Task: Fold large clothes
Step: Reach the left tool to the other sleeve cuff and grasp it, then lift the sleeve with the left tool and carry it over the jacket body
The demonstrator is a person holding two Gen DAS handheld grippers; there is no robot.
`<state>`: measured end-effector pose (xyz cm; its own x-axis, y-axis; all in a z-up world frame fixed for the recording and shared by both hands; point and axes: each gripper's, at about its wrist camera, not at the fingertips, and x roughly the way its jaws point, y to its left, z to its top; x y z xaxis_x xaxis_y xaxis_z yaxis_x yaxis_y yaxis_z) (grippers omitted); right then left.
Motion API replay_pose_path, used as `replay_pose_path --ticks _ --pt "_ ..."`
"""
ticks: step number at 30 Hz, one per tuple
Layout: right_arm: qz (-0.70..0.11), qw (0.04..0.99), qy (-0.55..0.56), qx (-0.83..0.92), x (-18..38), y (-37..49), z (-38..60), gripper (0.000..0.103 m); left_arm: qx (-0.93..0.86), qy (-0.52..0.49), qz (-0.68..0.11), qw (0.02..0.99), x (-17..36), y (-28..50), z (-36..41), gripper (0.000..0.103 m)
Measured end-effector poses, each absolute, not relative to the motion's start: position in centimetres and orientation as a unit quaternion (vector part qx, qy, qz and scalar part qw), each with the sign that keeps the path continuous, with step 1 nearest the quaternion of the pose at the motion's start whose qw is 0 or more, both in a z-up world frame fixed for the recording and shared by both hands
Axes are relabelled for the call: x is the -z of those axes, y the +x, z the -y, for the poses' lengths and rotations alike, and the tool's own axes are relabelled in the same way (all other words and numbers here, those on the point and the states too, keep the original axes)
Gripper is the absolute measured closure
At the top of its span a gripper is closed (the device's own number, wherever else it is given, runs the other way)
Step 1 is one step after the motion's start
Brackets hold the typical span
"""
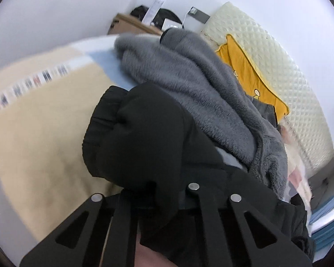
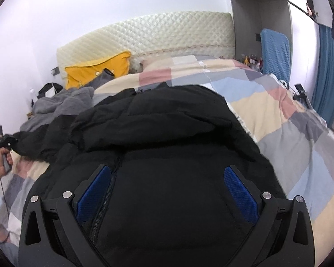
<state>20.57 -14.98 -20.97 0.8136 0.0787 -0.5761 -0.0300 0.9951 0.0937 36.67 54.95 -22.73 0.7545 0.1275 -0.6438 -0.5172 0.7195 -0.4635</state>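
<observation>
The black jacket (image 2: 167, 133) lies spread on the bed, on the checked blanket (image 2: 289, 133), and it covers most of the near part in front of me. Its zipper (image 2: 104, 198) runs down near my right gripper (image 2: 167, 191). The fingers of this gripper are spread wide, with the blue pads (image 2: 240, 195) on both sides above the jacket, and they press nothing. At the far left, my left gripper (image 1: 164, 191) has its fingers pressed together on a fold of the black sleeve (image 1: 140, 133); the tips are hidden under the cloth. A grey fleece garment (image 1: 189, 84) lies bunched just behind this sleeve, touching it. Farther away, a yellow pillow (image 2: 95, 71) leans on the white quilted headboard (image 2: 155, 33). My left hand (image 2: 0, 164) is seen at the left edge.
</observation>
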Motion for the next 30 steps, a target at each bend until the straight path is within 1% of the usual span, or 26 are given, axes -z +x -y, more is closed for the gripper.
replay_pose_path --ticks 3,5,8,11,16,22,26,30 --pt "-0.295 0.954 0.038 -0.039 20.0 20.3 15.5 0.001 -0.201 -0.280 -0.302 0.889 19.4 36.1 -53.6 0.096" --pt "-0.292 0.954 0.046 -0.047 19.5 20.0 16.2 0.001 -0.203 -0.274 -0.293 0.893 17.1 35.3 -52.7 0.096" --pt "-0.289 0.954 0.051 -0.060 19.0 19.6 17.0 0.001 -0.200 -0.257 -0.274 0.905 13.1 34.9 -50.9 0.097" --pt "-0.278 0.956 0.051 -0.076 18.5 18.8 17.2 0.000 -0.182 -0.218 -0.240 0.929 8.6 33.7 -48.0 0.097" --pt "-0.246 0.964 0.016 -0.098 17.6 17.4 16.9 0.001 -0.176 -0.181 -0.228 0.940 3.6 33.0 -44.1 0.097" --pt "-0.231 0.967 0.004 -0.108 17.4 16.5 18.1 0.001 -0.172 -0.144 -0.212 0.951 -1.2 33.1 -38.7 0.098" --pt "-0.235 0.965 0.008 -0.118 17.5 16.5 18.9 0.001 -0.172 -0.124 -0.188 0.959 -3.7 32.2 -34.9 0.098" --pt "-0.235 0.965 0.001 -0.119 17.4 16.6 19.7 0.000 -0.154 -0.092 -0.184 0.967 -6.2 32.8 -30.4 0.098"
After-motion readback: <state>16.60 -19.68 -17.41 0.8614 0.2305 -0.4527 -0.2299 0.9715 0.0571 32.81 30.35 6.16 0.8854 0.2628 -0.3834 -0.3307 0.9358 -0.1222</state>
